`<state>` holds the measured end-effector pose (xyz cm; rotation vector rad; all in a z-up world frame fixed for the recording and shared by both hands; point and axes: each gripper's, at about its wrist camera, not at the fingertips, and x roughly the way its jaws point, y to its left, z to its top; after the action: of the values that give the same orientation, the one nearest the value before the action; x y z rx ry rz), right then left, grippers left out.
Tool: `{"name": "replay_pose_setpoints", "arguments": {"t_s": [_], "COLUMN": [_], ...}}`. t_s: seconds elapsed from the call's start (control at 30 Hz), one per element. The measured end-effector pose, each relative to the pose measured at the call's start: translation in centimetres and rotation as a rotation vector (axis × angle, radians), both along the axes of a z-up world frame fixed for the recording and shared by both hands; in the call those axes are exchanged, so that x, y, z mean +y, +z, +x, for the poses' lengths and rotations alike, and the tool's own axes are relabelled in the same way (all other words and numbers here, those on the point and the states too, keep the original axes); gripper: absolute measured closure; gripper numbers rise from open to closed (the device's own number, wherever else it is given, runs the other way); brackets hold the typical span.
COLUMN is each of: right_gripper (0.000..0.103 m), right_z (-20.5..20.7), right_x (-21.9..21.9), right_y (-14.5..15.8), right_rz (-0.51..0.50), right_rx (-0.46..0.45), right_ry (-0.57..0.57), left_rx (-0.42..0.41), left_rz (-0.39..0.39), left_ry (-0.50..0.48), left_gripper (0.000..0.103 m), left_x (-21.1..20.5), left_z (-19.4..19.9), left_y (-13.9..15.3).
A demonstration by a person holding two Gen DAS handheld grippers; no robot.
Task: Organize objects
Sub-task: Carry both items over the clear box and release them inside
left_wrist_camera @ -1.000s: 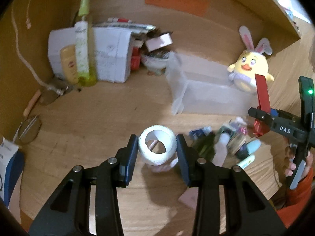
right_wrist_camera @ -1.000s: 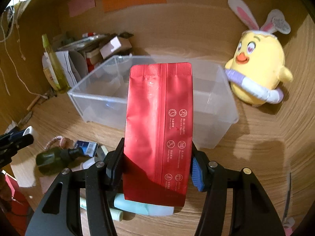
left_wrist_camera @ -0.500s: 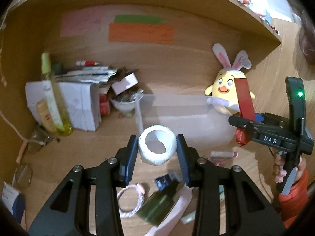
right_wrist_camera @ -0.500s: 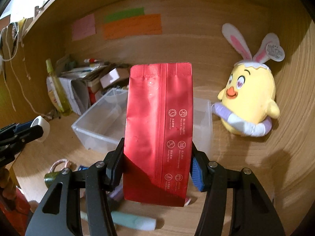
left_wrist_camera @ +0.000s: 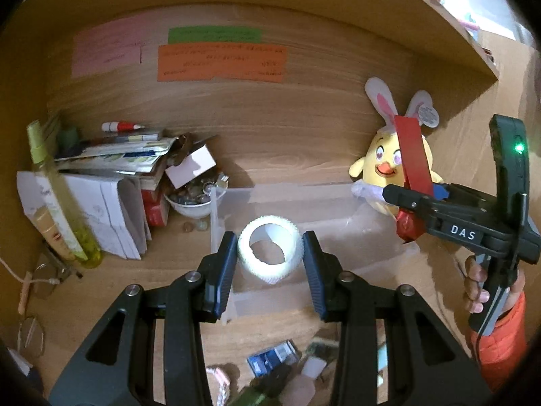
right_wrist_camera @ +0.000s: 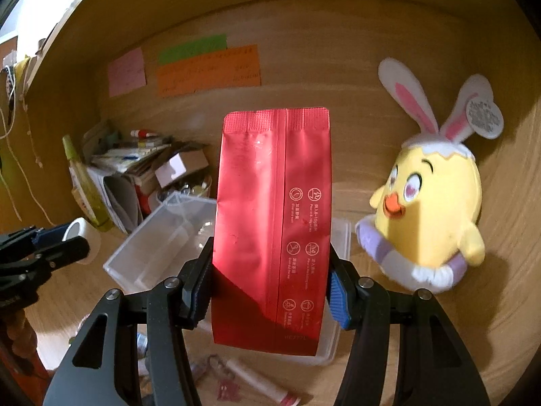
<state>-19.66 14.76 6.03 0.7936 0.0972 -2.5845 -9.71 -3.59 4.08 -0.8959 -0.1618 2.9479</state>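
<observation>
i hold my left gripper (left_wrist_camera: 269, 257) clamped on a white ribbed roll of tape (left_wrist_camera: 269, 254) above the clear plastic bin (right_wrist_camera: 162, 237), while my right gripper (right_wrist_camera: 268, 286) pinches an upright red foil pouch (right_wrist_camera: 272, 226) beside the yellow bunny-eared plush chick (right_wrist_camera: 429, 209).

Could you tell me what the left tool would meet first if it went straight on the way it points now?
Probably the clear plastic bin, just beyond the white tape roll the left tool holds; depth is uncertain.
</observation>
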Motion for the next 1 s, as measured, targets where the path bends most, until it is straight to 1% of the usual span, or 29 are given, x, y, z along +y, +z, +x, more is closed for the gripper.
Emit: {"name": "replay_pose_setpoints", "arguments": {"t_s": [0.13, 0.23, 0.37, 0.5, 0.67, 1.0], "right_gripper": [0.05, 0.05, 0.05, 0.05, 0.05, 0.05], "right_z": [-0.9, -1.6, -2.5, -3.5, -4.5, -5.7], "right_x": [-0.3, -0.5, -0.8, -1.3, -1.7, -1.9], "right_y": [0.7, 0.7, 0.2, -1.0, -2.9, -5.5], "right_rz": [0.003, 0.003, 0.015, 0.028, 0.052, 0.071], "right_rx": [0.015, 0.014, 0.002, -0.024, -0.071, -0.158], "right_ry": [0.002, -0.011, -0.021, -0.021, -0.022, -0.007], "left_rx": [-0.022, -0.033, -0.063, -0.104, -0.159, -0.205], "left_rz": [0.03, 0.032, 0.038, 0.016, 0.011, -0.007], "left_ry": [-0.016, -0.019, -0.023, -0.009, -0.018, -0.041], "left_gripper": [0.064, 0.064, 0.064, 0.064, 0.064, 0.064], "left_x": [-0.3, -0.3, -0.3, -0.2, 0.0, 0.9], "left_z": [-1.8, -3.1, -4.6, -6.1, -7.7, -8.6], "left_y": [0.3, 0.4, -0.3, -1.6, -3.3, -5.3]}}
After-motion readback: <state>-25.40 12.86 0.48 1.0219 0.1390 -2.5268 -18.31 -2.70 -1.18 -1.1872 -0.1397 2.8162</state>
